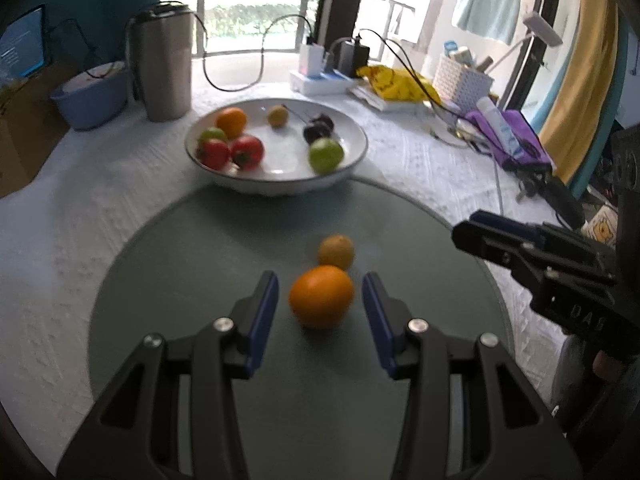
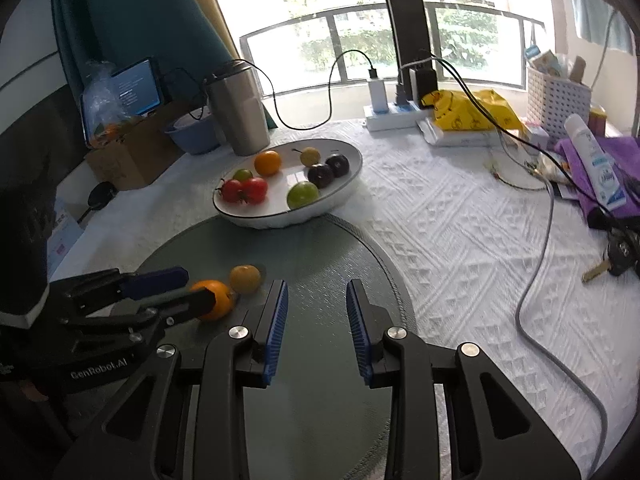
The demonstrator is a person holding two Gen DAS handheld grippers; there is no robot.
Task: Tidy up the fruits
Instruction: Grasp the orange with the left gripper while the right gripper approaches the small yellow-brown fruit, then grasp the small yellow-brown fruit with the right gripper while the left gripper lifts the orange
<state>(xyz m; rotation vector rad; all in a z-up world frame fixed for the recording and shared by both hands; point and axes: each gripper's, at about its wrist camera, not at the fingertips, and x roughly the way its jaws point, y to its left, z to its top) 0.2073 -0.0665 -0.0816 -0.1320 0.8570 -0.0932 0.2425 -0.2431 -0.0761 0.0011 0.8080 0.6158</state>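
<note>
An orange (image 1: pixel 322 296) lies on the round grey-green mat (image 1: pixel 192 264), between the blue pads of my left gripper (image 1: pixel 320 280). The gripper is open, with a small gap on each side of the fruit. A smaller yellow-orange fruit (image 1: pixel 336 251) touches the orange just behind it. Beyond the mat stands a white bowl (image 1: pixel 280 188) with an orange, two tomatoes, green fruits and dark plums. My right gripper (image 2: pixel 316 284) hovers open over the mat (image 2: pixel 320 248), with nothing between its pads. To its left are the left gripper (image 2: pixel 196 286), the orange (image 2: pixel 218 306) and the small fruit (image 2: pixel 245 279).
A steel tumbler (image 1: pixel 162 64) and a blue basin (image 1: pixel 90 96) stand behind the bowl (image 2: pixel 320 208). On the right are a grey cable (image 2: pixel 536 280), keys (image 2: pixel 618 256), a purple cloth (image 2: pixel 608 160), a yellow bag (image 2: pixel 468 114) and a white basket (image 2: pixel 558 96).
</note>
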